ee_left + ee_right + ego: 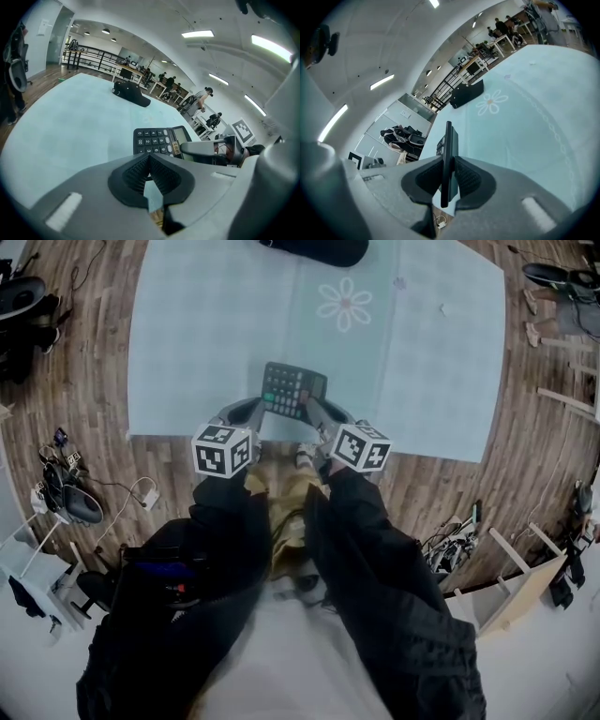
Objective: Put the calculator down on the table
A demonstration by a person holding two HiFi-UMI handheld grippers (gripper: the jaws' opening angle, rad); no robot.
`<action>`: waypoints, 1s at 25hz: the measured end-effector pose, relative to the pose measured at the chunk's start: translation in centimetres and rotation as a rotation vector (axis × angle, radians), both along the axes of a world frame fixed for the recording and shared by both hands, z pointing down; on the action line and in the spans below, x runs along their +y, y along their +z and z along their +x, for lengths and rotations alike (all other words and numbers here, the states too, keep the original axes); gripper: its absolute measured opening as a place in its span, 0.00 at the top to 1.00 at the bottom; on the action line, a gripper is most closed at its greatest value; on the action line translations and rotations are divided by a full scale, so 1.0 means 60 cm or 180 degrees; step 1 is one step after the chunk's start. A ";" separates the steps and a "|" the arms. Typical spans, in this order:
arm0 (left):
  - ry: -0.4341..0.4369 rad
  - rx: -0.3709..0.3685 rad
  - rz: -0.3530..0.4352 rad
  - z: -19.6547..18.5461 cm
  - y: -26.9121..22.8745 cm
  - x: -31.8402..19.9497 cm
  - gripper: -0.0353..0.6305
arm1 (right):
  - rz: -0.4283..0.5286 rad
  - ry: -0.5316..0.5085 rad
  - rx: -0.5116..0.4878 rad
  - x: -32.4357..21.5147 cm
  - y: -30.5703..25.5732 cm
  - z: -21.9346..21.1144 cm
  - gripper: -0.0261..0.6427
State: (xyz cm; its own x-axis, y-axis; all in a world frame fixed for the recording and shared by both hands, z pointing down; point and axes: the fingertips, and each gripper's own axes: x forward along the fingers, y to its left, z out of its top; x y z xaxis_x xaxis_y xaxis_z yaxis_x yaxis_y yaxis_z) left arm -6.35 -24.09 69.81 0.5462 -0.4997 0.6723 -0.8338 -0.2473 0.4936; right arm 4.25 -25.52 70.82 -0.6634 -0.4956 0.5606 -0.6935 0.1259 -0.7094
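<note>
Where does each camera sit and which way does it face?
Head view: on the person's head, looking down at the table; sleeves, left gripper, right gripper show.
Left gripper view: on the left gripper, facing across the table past its shut, empty jaws.
Right gripper view: on the right gripper, along jaws clamped on the calculator.
Shared: all three show the calculator.

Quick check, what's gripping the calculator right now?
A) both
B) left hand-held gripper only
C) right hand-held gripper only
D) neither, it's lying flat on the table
C: in the right gripper view the calculator stands edge-on, pinched between the pads of the right hand-held gripper, while the left hand-held gripper has its pads closed together with nothing between them.
</note>
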 end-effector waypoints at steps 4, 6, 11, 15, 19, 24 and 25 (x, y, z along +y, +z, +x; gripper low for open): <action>0.0012 -0.0007 -0.0138 0.000 0.024 0.007 0.95 | -0.0190 -0.0056 0.0015 0.002 0.044 -0.004 0.87; 0.0010 -0.0003 -0.0178 -0.001 0.030 0.007 0.95 | -0.0281 -0.0066 0.0021 0.002 0.064 -0.004 0.87; 0.0017 0.0005 -0.0235 -0.004 0.041 0.011 0.95 | -0.0437 -0.0063 0.0104 0.006 0.102 -0.002 0.86; 0.0013 -0.0004 -0.0259 -0.009 0.044 0.016 0.95 | -0.0515 -0.0009 0.0018 0.010 0.123 0.000 0.86; 0.0001 -0.0005 -0.0277 -0.015 0.047 0.020 0.95 | -0.0593 0.0023 0.0037 0.014 0.142 0.007 0.86; 0.0005 0.0007 -0.0284 -0.014 0.048 0.027 0.95 | -0.0645 0.0122 -0.0003 0.017 0.155 0.013 0.85; 0.0004 0.0009 -0.0284 -0.014 0.048 0.030 0.95 | -0.0634 0.0128 -0.0009 0.018 0.156 0.014 0.85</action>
State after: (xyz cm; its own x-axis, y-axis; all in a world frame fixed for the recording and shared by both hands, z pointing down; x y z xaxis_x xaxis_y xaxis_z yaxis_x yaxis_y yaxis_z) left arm -7.19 -22.29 72.67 0.5489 -0.4371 0.7125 -0.8320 -0.2033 0.5162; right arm 5.07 -24.45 80.19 -0.6469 -0.4012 0.6485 -0.6931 -0.0451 -0.7194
